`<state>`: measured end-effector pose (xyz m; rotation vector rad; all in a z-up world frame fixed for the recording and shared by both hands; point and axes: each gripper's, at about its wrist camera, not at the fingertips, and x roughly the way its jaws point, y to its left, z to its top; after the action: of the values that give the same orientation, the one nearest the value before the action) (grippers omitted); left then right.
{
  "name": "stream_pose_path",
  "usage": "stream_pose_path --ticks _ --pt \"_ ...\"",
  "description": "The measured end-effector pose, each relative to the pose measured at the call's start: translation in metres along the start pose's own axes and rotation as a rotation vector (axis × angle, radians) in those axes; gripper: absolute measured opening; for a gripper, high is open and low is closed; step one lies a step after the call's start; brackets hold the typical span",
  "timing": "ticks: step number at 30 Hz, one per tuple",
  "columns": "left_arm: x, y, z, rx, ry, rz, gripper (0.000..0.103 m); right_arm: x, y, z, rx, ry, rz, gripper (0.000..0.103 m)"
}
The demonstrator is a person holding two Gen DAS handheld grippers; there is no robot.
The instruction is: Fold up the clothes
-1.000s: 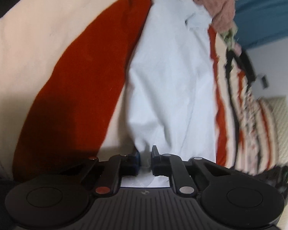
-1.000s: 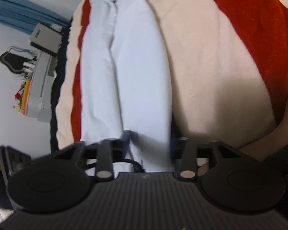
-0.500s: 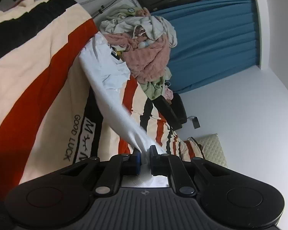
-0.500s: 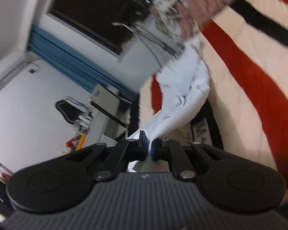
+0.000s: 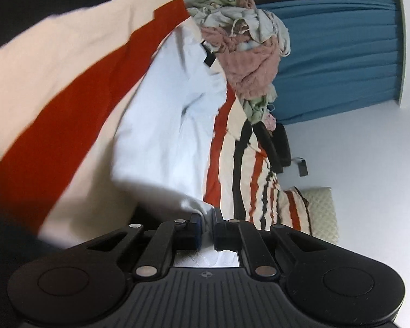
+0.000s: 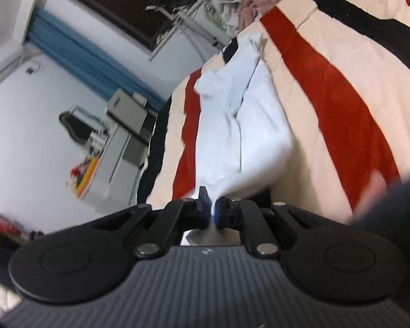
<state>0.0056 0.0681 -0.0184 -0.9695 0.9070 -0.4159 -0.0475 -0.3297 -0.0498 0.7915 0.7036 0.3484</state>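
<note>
A white garment (image 5: 164, 125) lies lengthwise on a bed covered with a cream, red and black striped blanket (image 5: 68, 63). My left gripper (image 5: 207, 225) is shut on the garment's near edge, with cloth pinched between the jaws. The same white garment (image 6: 240, 125) shows in the right wrist view, stretching away toward a black label at its far end. My right gripper (image 6: 211, 213) is shut on another part of the near edge. The cloth sags between the grips and the bed.
A heap of pink, green and white clothes (image 5: 246, 54) sits at the far end of the bed. A blue curtain (image 5: 336, 54) and white wall stand beyond. A grey cabinet (image 6: 120, 147) stands beside the bed. A sleeve and hand (image 6: 391, 191) show at right.
Both grippers rose from low over the bed with the white garment held. Since half a second ago they have come lower and the cloth spreads wider over the blanket.
</note>
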Motion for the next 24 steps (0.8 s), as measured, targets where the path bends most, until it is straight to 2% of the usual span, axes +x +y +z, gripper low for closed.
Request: stream_pose_path --ticks 6,12,16,18,20,22,24 --pt "0.060 -0.029 0.085 0.139 -0.123 0.090 0.007 0.077 0.002 0.075 0.051 -0.101 -0.074 0.007" --pt "0.122 -0.051 0.139 0.331 -0.238 0.198 0.007 0.146 0.002 0.128 -0.032 -0.186 -0.133 0.006" --pt "0.167 -0.036 0.159 0.423 -0.280 0.247 0.007 0.183 -0.004 0.139 -0.188 -0.226 -0.146 0.006" --pt "0.190 -0.024 0.163 0.469 -0.288 0.253 0.007 0.204 -0.007 0.139 -0.317 -0.243 -0.217 0.006" --pt "0.215 -0.014 0.165 0.523 -0.283 0.302 0.007 0.224 -0.013 0.135 -0.434 -0.248 -0.293 0.007" --pt "0.230 -0.002 0.164 0.559 -0.263 0.367 0.007 0.242 -0.022 0.135 -0.473 -0.227 -0.320 0.007" --pt "0.245 0.011 0.169 0.559 -0.232 0.395 0.007 0.256 -0.030 0.136 -0.471 -0.199 -0.328 0.006"
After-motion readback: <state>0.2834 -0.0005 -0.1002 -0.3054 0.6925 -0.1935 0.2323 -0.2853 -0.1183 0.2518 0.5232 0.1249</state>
